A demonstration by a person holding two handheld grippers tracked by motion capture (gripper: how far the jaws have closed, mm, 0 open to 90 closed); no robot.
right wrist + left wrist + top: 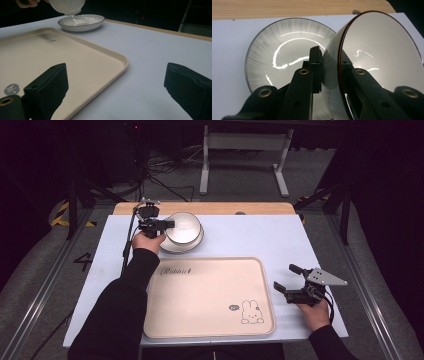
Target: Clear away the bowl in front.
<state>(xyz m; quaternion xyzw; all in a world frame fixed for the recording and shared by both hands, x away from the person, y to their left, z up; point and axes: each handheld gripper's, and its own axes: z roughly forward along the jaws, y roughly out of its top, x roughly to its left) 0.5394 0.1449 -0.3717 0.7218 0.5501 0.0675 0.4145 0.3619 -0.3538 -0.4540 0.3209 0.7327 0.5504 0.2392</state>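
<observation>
**Lifting a Bowl Off Its Plate, Left Side First**

Gripping the rim of a small white ribbed ceramic bowl [183, 227], the left gripper [159, 225] worked at about ten o'clock on the pale blue table cover [250, 240]. Its jaws were pinching the bowl's wall, one jaw outside against the ribbed face and the other inside the glossy hollow, so the dark-edged rim [340, 62] ran straight down between them. That edge hold probably suited a thin wall far better than any attempt to span the whole bowl. The bowl sat tilted, its mouth turned partly sideways, directly over a shallow white dark-rimmed ceramic plate [284, 57]. From the right gripper view the bowl's foot [71, 11] appeared just above the plate or barely touching it; I could not tell which.

At the centre, toward six o'clock, lay a large cream rectangular plastic tray [200, 295] with a rabbit drawing [251, 312] in its near right corner. It was bare, and I judged it the likely place for the crockery.

At four o'clock the right gripper [287, 277] rested low beside the tray's right edge, well apart from the bowl. Its jaws were spread wide with nothing between them, seemingly waiting its turn.
</observation>
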